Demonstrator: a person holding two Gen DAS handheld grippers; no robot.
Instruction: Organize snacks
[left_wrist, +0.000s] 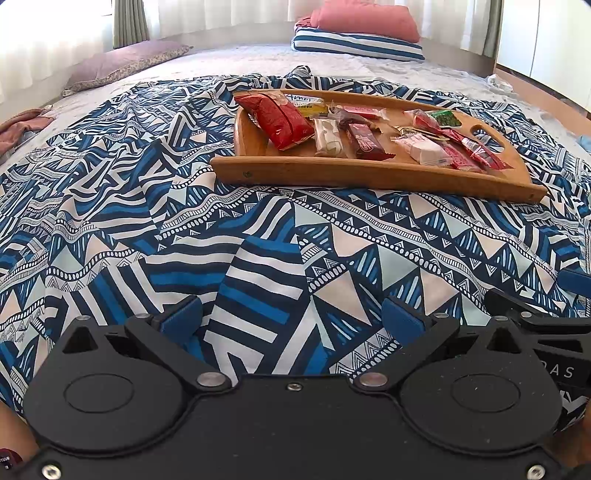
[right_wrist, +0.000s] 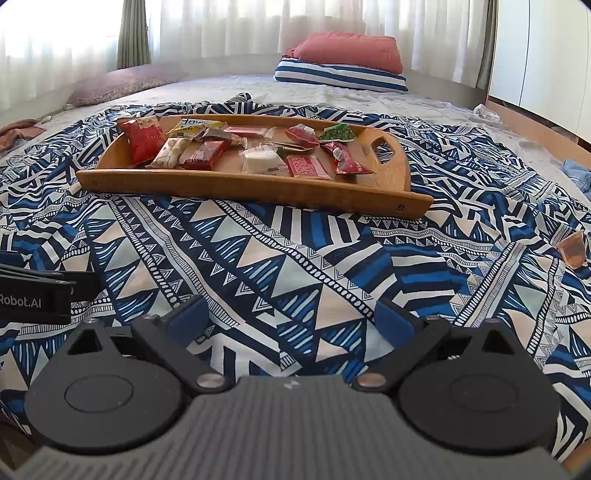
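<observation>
A wooden tray (left_wrist: 369, 177) (right_wrist: 236, 186) lies on the patterned blue cloth and holds several wrapped snacks. At its left end is a big red bag (left_wrist: 275, 118) (right_wrist: 142, 138). A dark red bar (left_wrist: 364, 142) (right_wrist: 205, 155), a white packet (left_wrist: 424, 149) (right_wrist: 264, 160) and a green packet (left_wrist: 447, 119) (right_wrist: 338, 133) lie further right. One brown snack (right_wrist: 572, 249) rests on the cloth at the right, off the tray. My left gripper (left_wrist: 293, 315) and my right gripper (right_wrist: 293, 314) both stand open and hold nothing, well short of the tray.
A pink pillow on a striped one (left_wrist: 358, 37) (right_wrist: 340, 74) sits at the far end of the bed. A mauve pillow (left_wrist: 125, 62) lies far left. Curtains line the back, and a wooden bed edge (right_wrist: 535, 129) runs along the right.
</observation>
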